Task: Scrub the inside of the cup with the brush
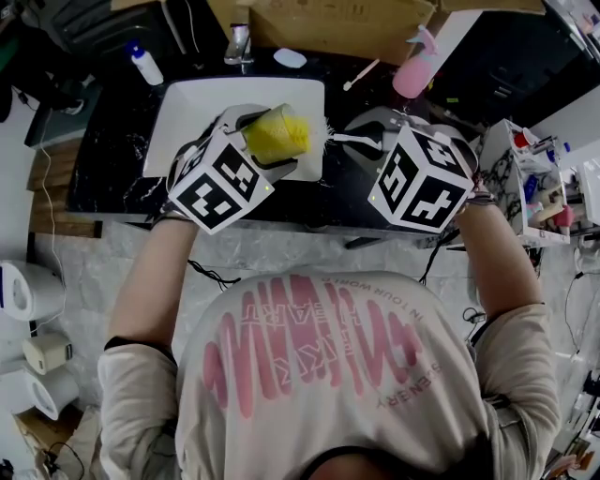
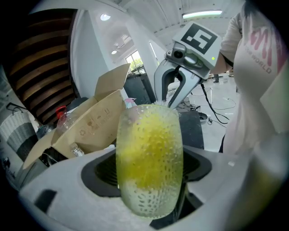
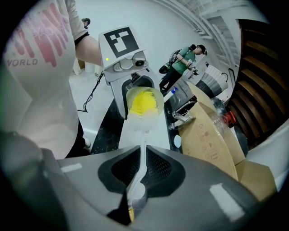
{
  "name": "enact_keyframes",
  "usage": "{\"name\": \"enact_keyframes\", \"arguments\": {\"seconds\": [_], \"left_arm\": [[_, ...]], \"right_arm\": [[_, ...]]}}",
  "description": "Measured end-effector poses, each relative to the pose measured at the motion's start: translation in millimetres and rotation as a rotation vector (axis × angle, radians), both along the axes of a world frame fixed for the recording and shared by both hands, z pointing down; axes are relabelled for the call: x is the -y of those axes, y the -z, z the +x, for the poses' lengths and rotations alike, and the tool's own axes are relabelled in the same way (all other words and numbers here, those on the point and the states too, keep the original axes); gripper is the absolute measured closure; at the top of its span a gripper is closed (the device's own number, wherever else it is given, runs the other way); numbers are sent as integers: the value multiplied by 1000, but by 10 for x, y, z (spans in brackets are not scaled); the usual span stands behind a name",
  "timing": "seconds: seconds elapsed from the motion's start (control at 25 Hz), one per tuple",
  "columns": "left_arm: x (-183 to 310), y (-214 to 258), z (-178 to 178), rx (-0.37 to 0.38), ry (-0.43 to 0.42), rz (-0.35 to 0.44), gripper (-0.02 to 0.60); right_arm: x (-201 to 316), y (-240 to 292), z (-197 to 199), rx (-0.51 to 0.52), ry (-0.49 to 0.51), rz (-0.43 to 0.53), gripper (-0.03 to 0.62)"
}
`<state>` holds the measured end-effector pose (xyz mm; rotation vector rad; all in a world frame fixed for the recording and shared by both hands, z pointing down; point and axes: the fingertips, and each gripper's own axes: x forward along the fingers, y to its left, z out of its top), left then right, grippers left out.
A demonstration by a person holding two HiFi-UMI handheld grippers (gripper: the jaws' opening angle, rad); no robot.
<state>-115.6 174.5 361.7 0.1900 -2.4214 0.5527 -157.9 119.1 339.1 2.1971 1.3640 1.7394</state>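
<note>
My left gripper (image 1: 267, 150) is shut on a clear dimpled cup (image 1: 278, 135), held on its side over the white sink (image 1: 187, 103). In the left gripper view the cup (image 2: 150, 158) fills the gap between the jaws. The brush has a white handle (image 1: 349, 141) and a yellow head (image 3: 141, 103) that sits inside the cup. My right gripper (image 1: 367, 142) is shut on the handle's end (image 3: 135, 191), to the right of the cup and facing its mouth. Each gripper shows in the other's view: the right gripper (image 2: 180, 81) and the left gripper (image 3: 131, 85).
A faucet (image 1: 240, 42) stands behind the sink on the black counter (image 1: 112, 169). A cardboard box (image 1: 319, 23), a pink spray bottle (image 1: 417, 70) and a white bottle with a blue cap (image 1: 145, 64) line the back. A cluttered rack (image 1: 534, 187) is at the right.
</note>
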Motion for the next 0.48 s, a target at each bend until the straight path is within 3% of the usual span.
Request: {"name": "enact_keyframes", "arguments": {"seconds": [0.2,0.48], "left_arm": [[-123,-67,-21,-37,61,-60,209],[-315,-90,-14,-67,148,-218,210]], "right_arm": [[-67,-8,24,-6,-17,3,545],[-144,7,93,-56,-55,9,543]]}}
